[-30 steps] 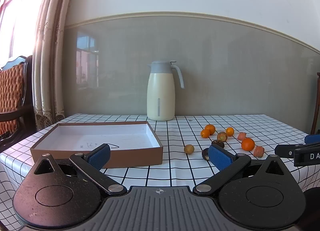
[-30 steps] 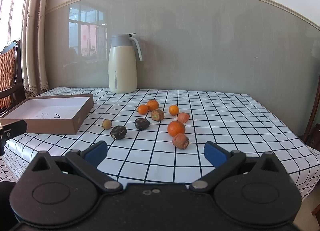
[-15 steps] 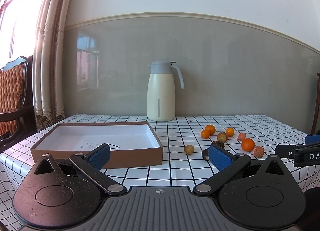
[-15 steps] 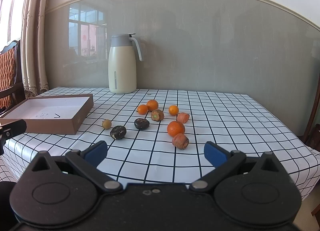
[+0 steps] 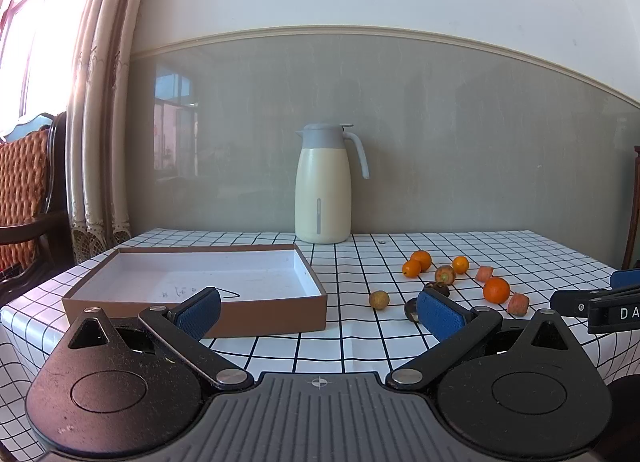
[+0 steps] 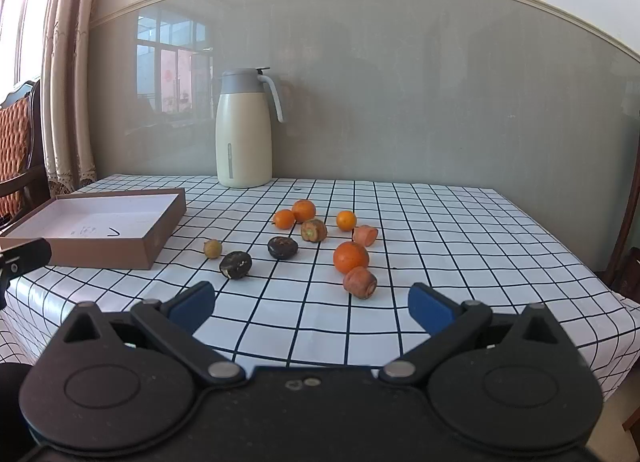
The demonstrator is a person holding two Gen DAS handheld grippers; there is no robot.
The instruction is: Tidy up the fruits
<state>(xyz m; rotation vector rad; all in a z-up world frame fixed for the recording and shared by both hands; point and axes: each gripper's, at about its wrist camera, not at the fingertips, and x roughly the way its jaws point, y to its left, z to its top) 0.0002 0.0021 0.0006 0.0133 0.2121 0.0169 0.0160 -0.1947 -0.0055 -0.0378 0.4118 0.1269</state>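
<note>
Where left fingers [image 5: 438, 312] spread, dark fruit [image 5: 412, 309] half-hidden; right fingers [image 6: 430, 307] apart.

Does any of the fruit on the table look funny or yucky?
Yes. Two dark fruits look blackened and shrivelled beside the bright oranges. All the fruit lies loose on the tablecloth, while the box holds none. Nothing is spilled, and the jug stands upright.

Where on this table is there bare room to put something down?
The box is empty inside. Bare cloth lies right of the fruit cluster toward the table edge, and between the thermos and the fruit. Between box and cluster is crowded.
</note>
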